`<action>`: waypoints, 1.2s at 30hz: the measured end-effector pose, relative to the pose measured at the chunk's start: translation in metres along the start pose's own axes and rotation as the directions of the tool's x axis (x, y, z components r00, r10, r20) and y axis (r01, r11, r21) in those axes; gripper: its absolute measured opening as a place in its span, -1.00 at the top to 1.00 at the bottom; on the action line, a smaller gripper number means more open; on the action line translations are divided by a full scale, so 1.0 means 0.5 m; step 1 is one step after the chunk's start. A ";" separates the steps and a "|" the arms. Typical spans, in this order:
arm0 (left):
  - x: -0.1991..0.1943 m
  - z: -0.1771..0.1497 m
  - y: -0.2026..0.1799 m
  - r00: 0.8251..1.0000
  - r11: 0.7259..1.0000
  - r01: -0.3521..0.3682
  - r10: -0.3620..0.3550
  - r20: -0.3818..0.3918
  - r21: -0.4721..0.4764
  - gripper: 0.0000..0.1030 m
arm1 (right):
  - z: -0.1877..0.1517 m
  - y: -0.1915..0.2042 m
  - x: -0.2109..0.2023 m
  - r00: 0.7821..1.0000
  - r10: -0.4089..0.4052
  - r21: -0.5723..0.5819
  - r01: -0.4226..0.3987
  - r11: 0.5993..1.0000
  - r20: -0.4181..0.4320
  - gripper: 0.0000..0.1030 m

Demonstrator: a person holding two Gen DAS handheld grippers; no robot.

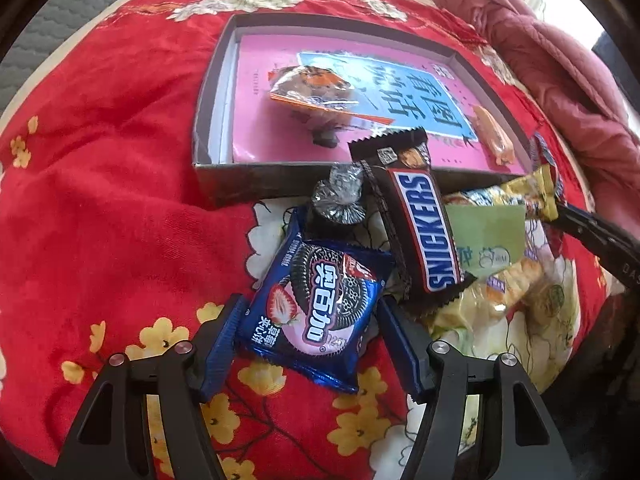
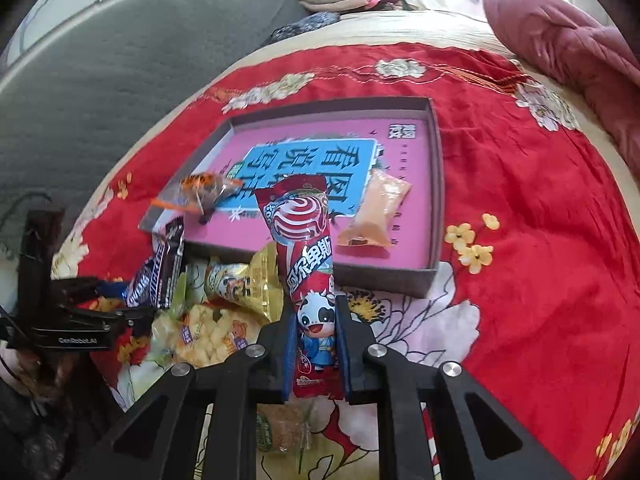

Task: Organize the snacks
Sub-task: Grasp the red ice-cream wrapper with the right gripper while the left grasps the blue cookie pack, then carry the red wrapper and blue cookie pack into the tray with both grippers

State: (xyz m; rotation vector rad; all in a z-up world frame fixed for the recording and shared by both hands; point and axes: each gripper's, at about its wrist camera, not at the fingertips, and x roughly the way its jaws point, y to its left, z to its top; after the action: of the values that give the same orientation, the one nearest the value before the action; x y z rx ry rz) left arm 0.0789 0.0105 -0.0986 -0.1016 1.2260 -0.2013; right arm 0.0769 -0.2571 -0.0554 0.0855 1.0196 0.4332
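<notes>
The left gripper [image 1: 310, 344] stands about half open around a blue Oreo pack [image 1: 316, 316], which lies on the red cloth [image 1: 112, 208] between the fingers; whether the pads press it I cannot tell. The right gripper [image 2: 317, 320] is clamped on a red milk-candy stick [image 2: 306, 248], its top leaning over the near edge of the box [image 2: 434, 184]. A Snickers [image 1: 422, 220] leans on that edge.
</notes>
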 end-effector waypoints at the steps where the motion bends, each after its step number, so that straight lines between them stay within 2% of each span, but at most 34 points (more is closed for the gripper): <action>1: -0.001 0.000 0.001 1.000 1.000 0.003 -0.003 0.006 -0.004 -0.25 | 0.000 -0.002 -0.003 1.000 0.003 0.008 -0.003 1.000 0.005 0.66; 7: -0.017 -0.003 0.018 0.999 0.998 0.037 -0.036 0.025 -0.040 -0.19 | 0.006 -0.018 -0.020 0.999 0.006 0.051 -0.009 0.999 0.046 0.66; 11: -0.035 -0.005 0.029 0.999 0.998 0.035 -0.033 0.036 -0.058 -0.19 | 0.009 -0.029 -0.029 0.998 0.007 0.075 -0.012 0.997 0.067 0.66; 19: -0.098 0.001 0.063 0.993 0.993 0.042 -0.030 0.111 -0.113 -0.19 | 0.014 -0.035 -0.038 0.995 0.021 0.102 -0.031 0.994 0.100 0.66; 25: -0.129 0.021 0.054 0.987 0.993 0.049 -0.033 0.156 -0.103 -0.19 | 0.021 -0.038 -0.047 0.991 0.021 0.107 -0.036 0.994 0.135 0.66; 36: -0.142 0.054 0.021 0.980 0.994 0.066 -0.049 0.191 -0.085 -0.19 | 0.047 -0.045 -0.032 0.987 0.022 0.117 -0.041 0.992 0.158 0.66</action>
State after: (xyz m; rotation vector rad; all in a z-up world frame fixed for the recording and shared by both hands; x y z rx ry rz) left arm 0.0825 0.0346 -0.0261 -0.2311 1.0432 -0.1815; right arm 0.0965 -0.2809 -0.0364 0.2404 0.8897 0.3879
